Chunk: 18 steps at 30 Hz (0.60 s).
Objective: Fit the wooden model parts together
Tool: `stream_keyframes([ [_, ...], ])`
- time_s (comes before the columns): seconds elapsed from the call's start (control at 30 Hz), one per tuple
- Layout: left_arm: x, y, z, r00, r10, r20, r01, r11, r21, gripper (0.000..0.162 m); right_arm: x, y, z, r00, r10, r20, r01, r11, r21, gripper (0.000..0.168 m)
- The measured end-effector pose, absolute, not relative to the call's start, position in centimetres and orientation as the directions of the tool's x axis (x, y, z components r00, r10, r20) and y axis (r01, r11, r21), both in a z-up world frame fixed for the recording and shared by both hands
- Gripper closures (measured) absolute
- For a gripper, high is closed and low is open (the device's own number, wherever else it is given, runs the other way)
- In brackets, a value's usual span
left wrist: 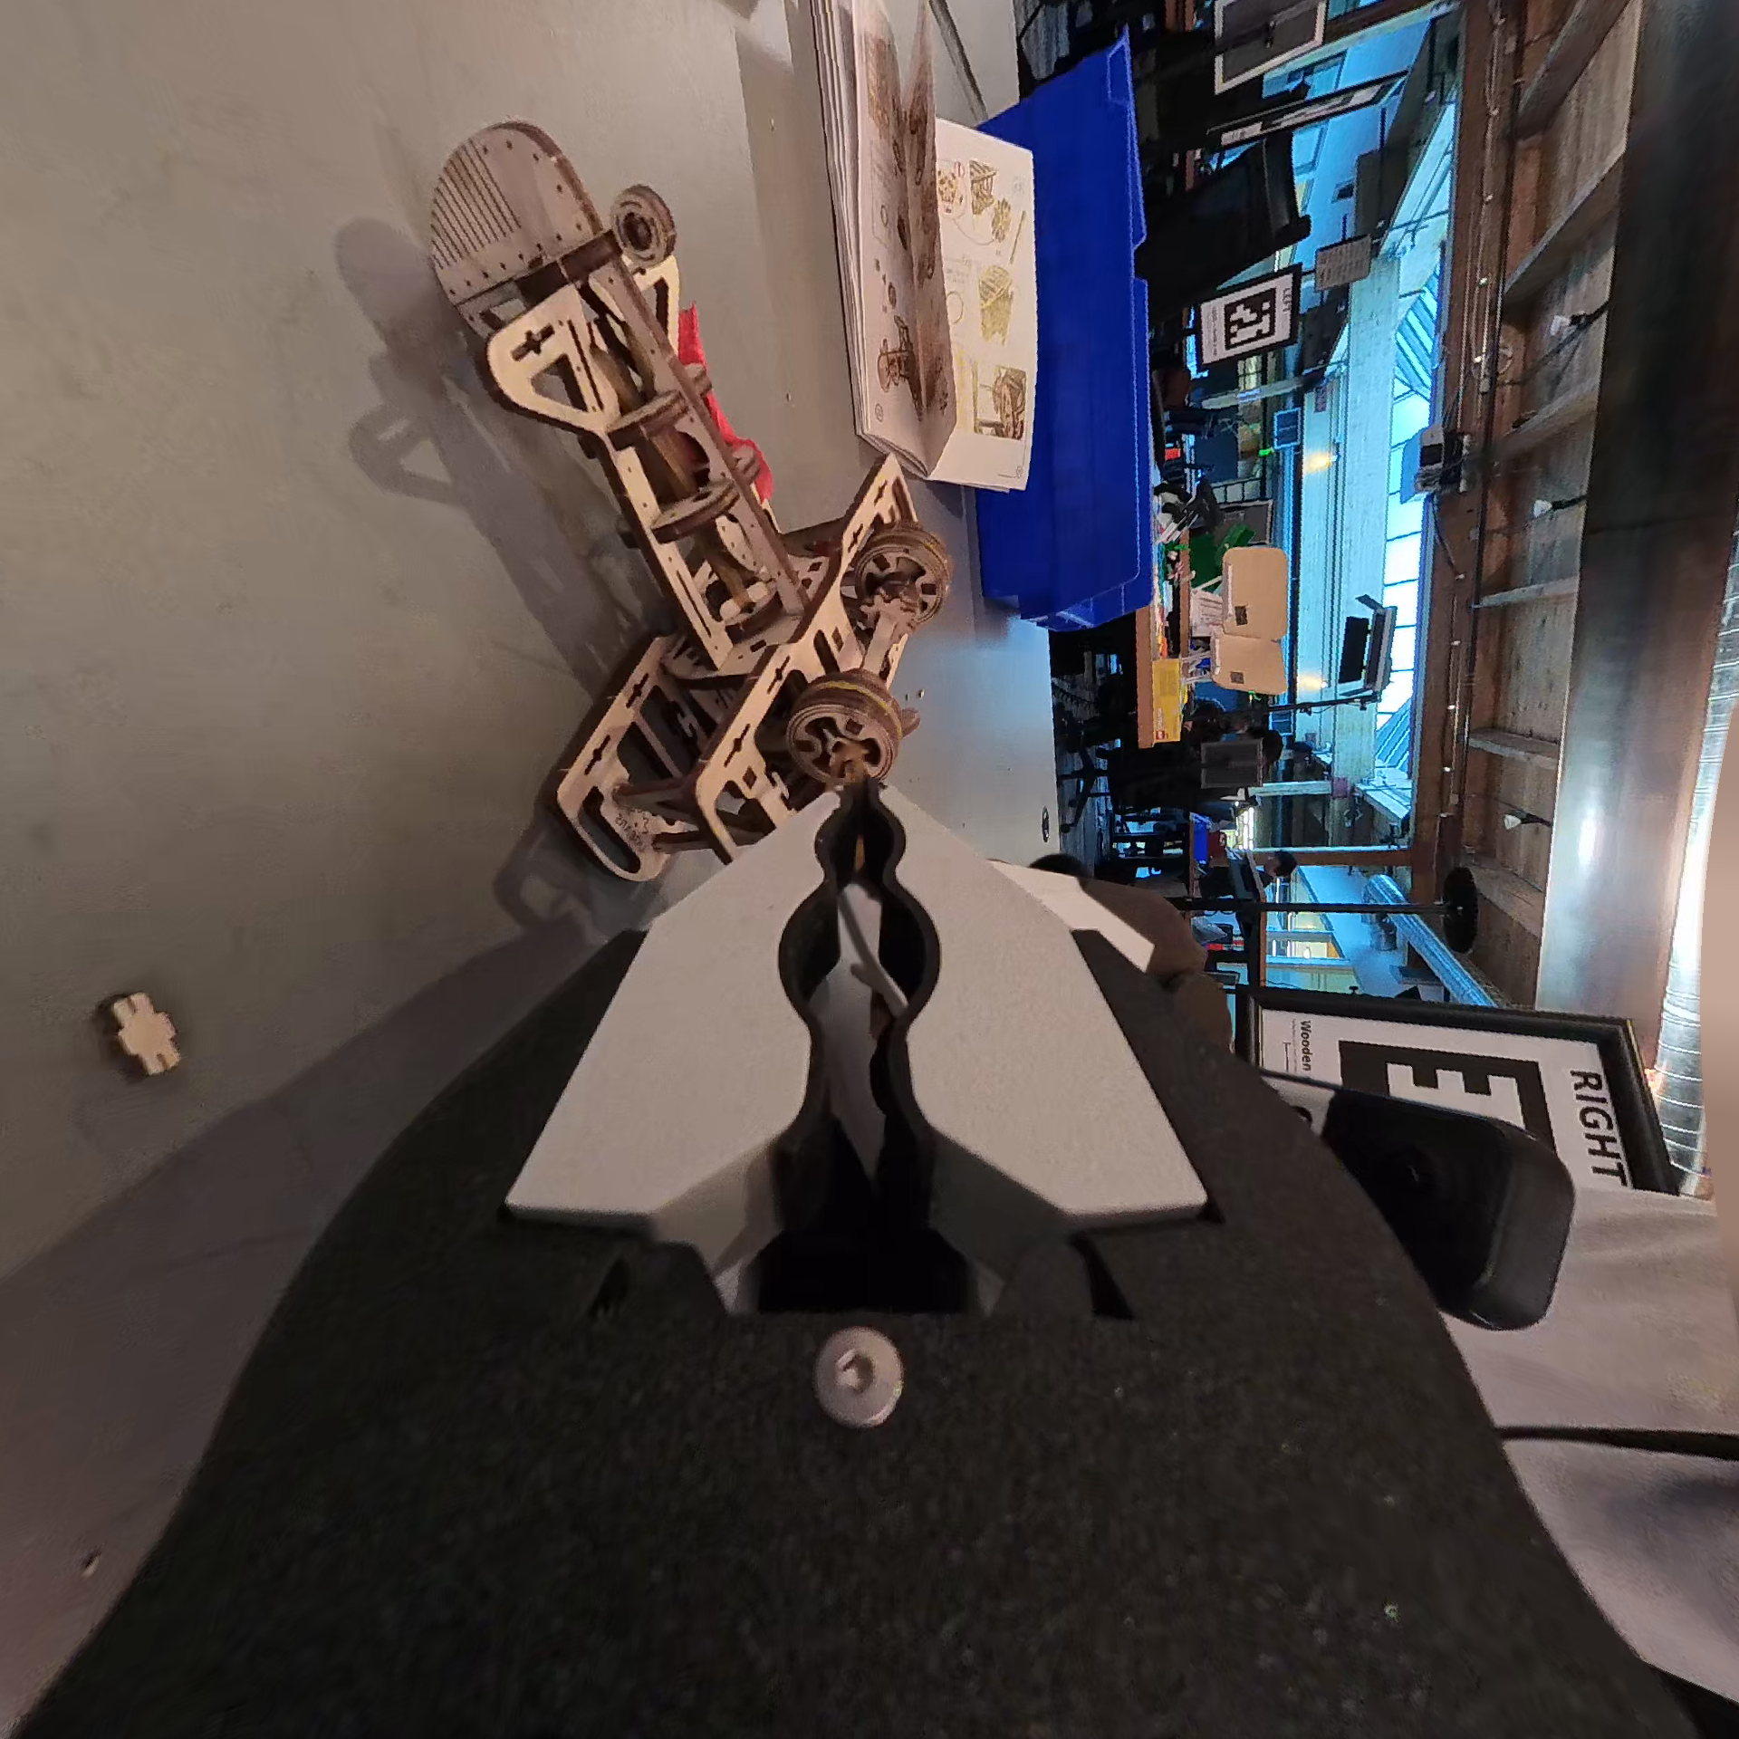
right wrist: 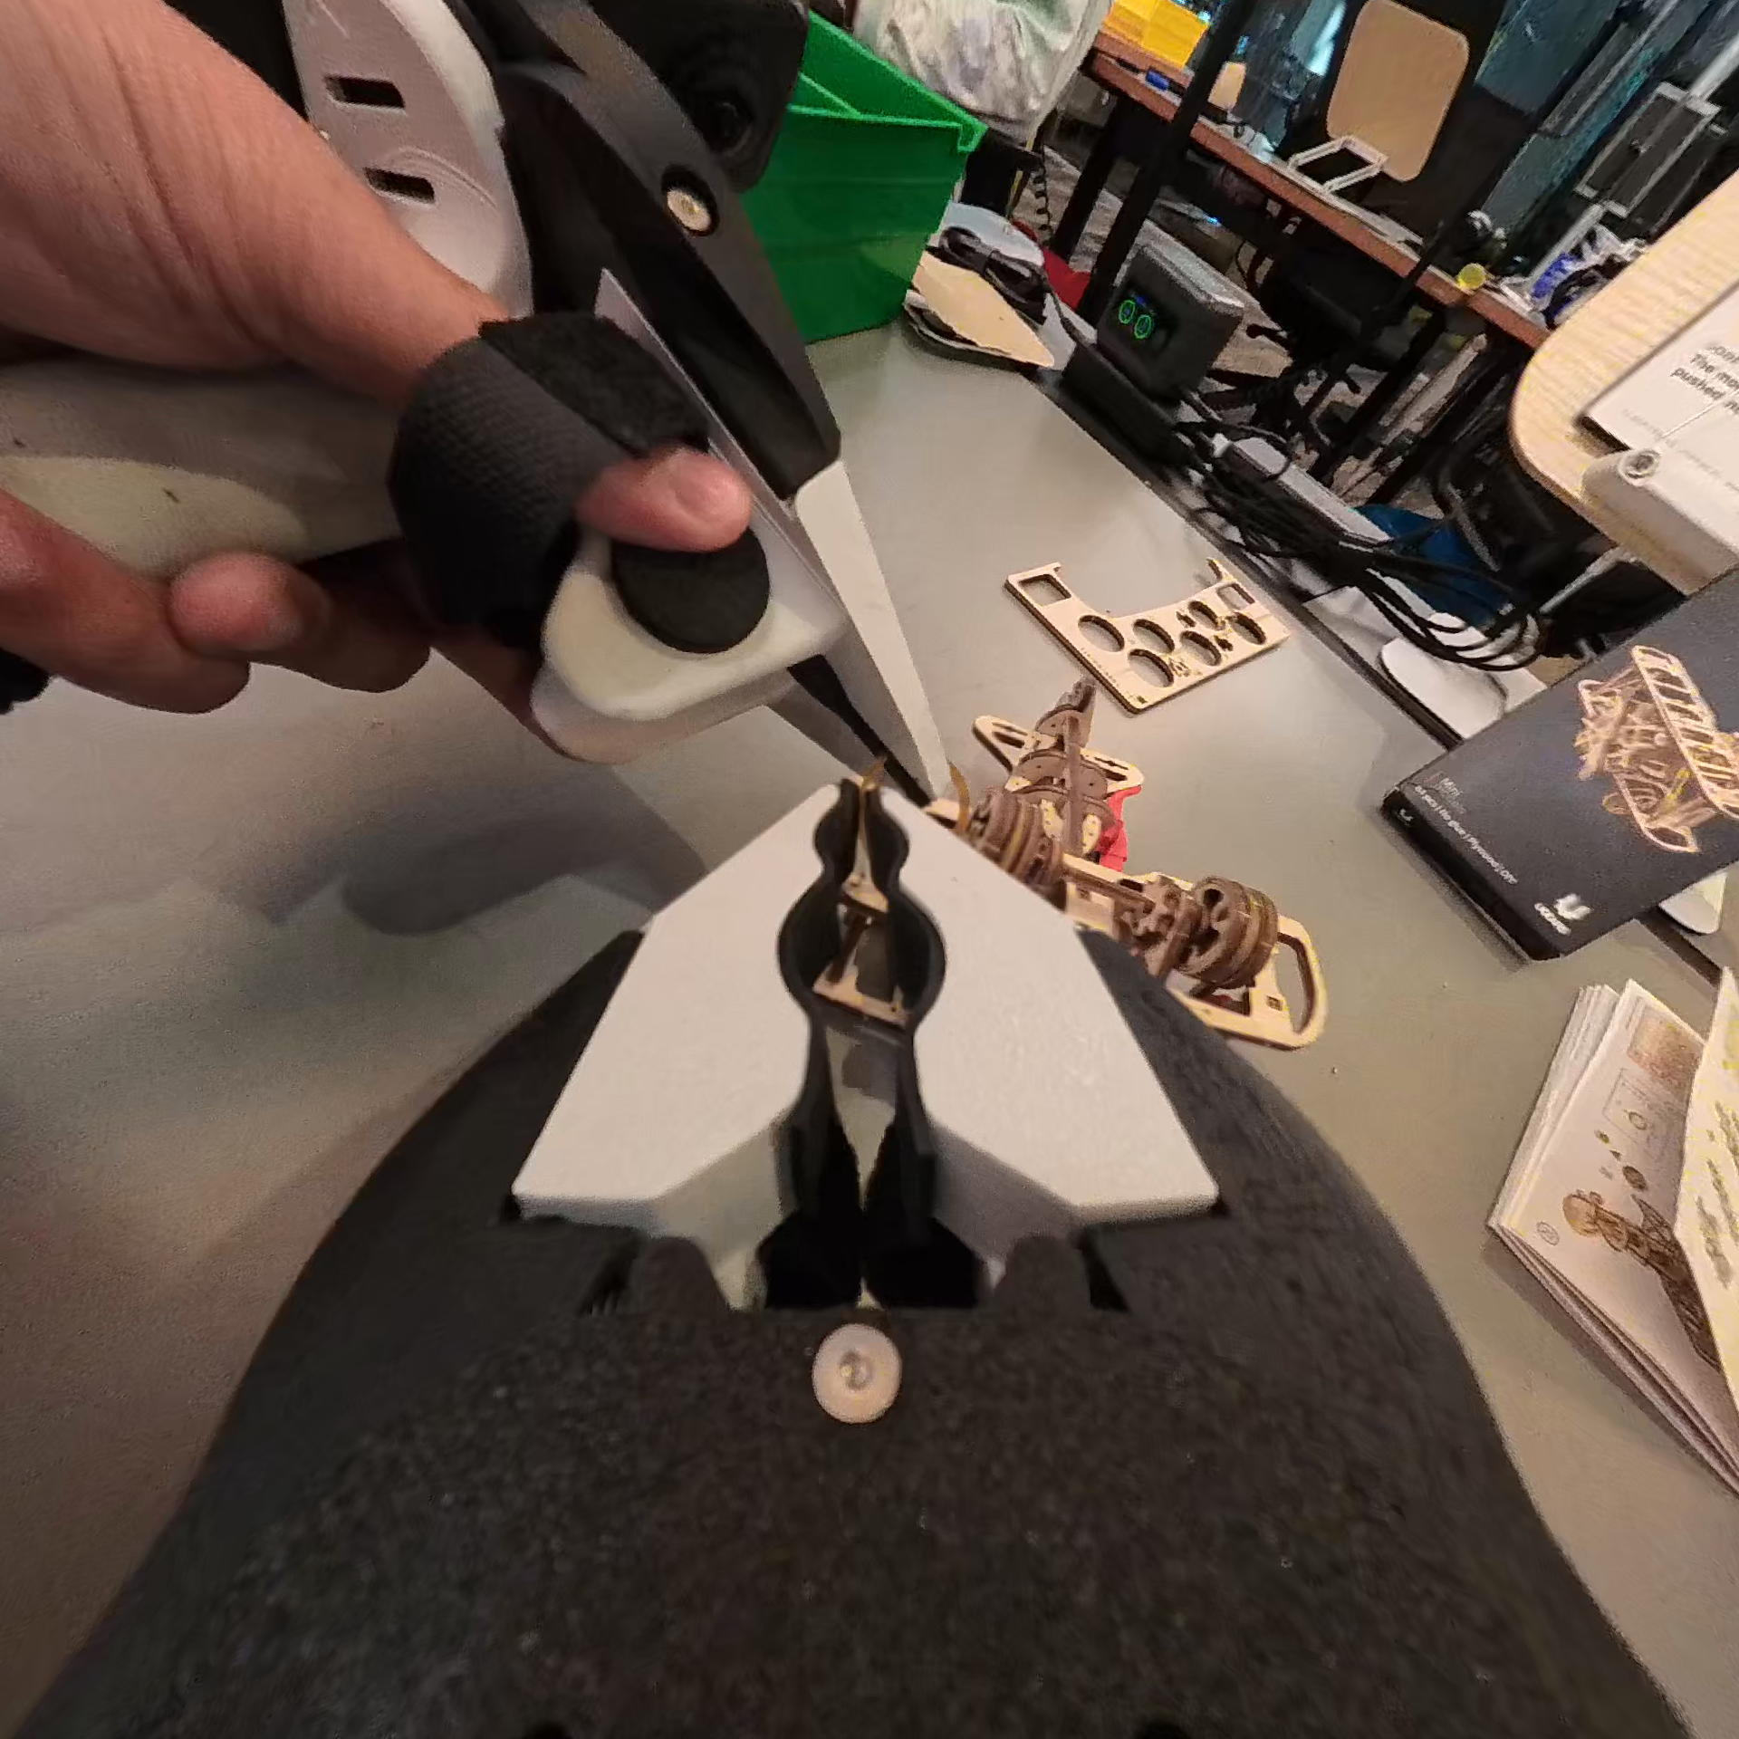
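Observation:
The wooden model (left wrist: 715, 583), a wheeled frame with a rounded end plate, lies on the grey table (left wrist: 235, 565). My left gripper (left wrist: 861, 795) is shut, its tips right at the hub of the near wheel (left wrist: 840, 739). A thin yellow-brown strip (left wrist: 858, 847) is pinched between its pads. The right wrist view shows this gripper (right wrist: 917, 776) coming in from the upper left beside the model (right wrist: 1157, 903). My right gripper (right wrist: 858, 795) is shut on a thin pale wooden piece (right wrist: 854, 979). A yellowish end pokes out at its tips, close to the left gripper's tips.
A small cross-shaped wooden piece (left wrist: 141, 1033) lies apart on the table. A punched-out wooden sheet (right wrist: 1143, 630) lies behind the model. An instruction booklet (right wrist: 1619, 1214), a dark box (right wrist: 1581, 828), a blue bin (left wrist: 1073, 376) and a green bin (right wrist: 847, 207) stand around the edges. The grippers are tip to tip, or close to it.

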State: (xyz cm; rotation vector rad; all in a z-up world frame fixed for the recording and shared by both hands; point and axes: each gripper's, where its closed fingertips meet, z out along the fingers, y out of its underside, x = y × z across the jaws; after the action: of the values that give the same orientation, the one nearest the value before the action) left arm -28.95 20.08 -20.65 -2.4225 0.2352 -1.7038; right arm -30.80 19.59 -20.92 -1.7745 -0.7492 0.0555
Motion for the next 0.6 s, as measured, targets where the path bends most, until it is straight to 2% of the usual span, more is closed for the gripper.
stream_keyframes([
  [0.17,-29.1,20.2,-20.8,0.349,-0.267,0.898,-0.034,-0.962,-0.273,0.162,-30.3,19.6,-20.8,0.803,0.508,0.31,0.446,-0.169,-0.879,0.168],
  [0.33,-29.8,21.4,-20.8,0.433,-0.39,0.813,-0.052,-0.911,-0.409,0.151,-29.5,19.8,-20.6,0.814,0.536,0.225,0.403,-0.24,-0.883,0.168],
  [0.47,-30.4,22.0,-20.6,0.471,-0.48,0.74,-0.097,-0.862,-0.497,0.149,-29.4,20.0,-21.2,0.813,0.567,0.134,0.368,-0.322,-0.872,0.168],
  [0.53,-30.7,22.2,-20.5,0.472,-0.558,0.682,-0.146,-0.813,-0.564,0.151,-29.4,20.1,-21.4,0.81,0.574,0.122,0.378,-0.352,-0.856,0.168],
  [0.6,-30.8,21.9,-21.0,0.46,-0.685,0.564,-0.272,-0.714,-0.645,0.157,-29.5,20.2,-21.4,0.812,0.577,0.084,0.366,-0.392,-0.844,0.168],
])
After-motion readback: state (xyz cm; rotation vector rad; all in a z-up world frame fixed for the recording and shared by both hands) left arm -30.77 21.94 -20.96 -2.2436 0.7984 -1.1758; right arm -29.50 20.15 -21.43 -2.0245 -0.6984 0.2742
